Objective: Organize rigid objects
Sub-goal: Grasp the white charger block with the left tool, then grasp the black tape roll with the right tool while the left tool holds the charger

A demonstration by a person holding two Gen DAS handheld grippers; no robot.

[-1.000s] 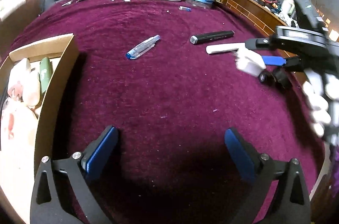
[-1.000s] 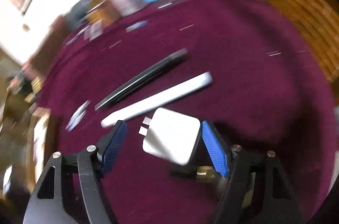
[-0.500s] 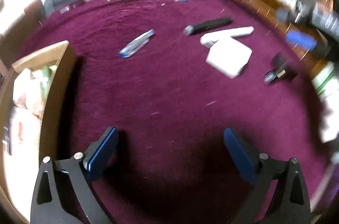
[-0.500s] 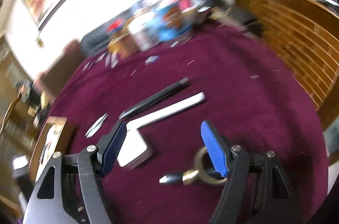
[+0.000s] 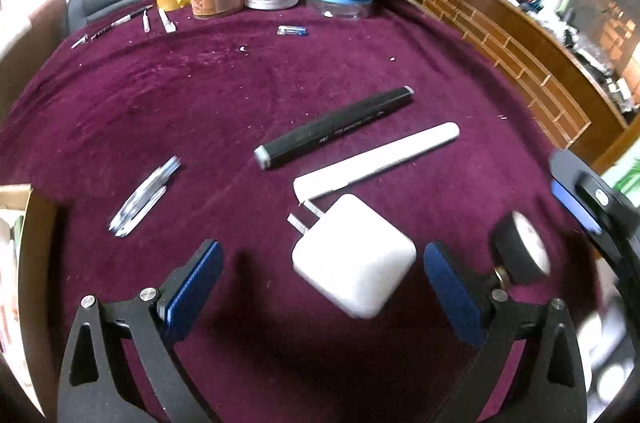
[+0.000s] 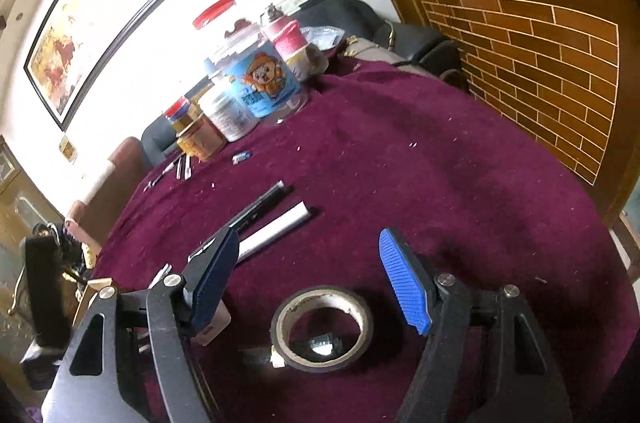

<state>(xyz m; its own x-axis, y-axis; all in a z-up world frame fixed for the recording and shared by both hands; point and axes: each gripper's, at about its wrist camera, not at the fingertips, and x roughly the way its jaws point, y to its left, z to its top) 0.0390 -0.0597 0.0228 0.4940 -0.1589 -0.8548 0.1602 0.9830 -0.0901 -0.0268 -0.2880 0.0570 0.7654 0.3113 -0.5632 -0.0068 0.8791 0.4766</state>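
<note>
The left hand-held gripper [image 5: 320,287] stood wide open and empty, the white charger [image 5: 354,255] lying between its jaws on the counter [image 5: 200,95]. The right hand-held gripper [image 6: 308,275] gaped empty above a tape roll [image 6: 322,327].

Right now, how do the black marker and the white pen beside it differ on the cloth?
The black marker is dark with grey end caps; the white pen is plain white with one rounded end. The black marker looks thicker; the white pen slimmer. The black marker lies farther from the charger; the white pen's end sits by its prongs. Both lie flat, roughly parallel, untouched.
</note>
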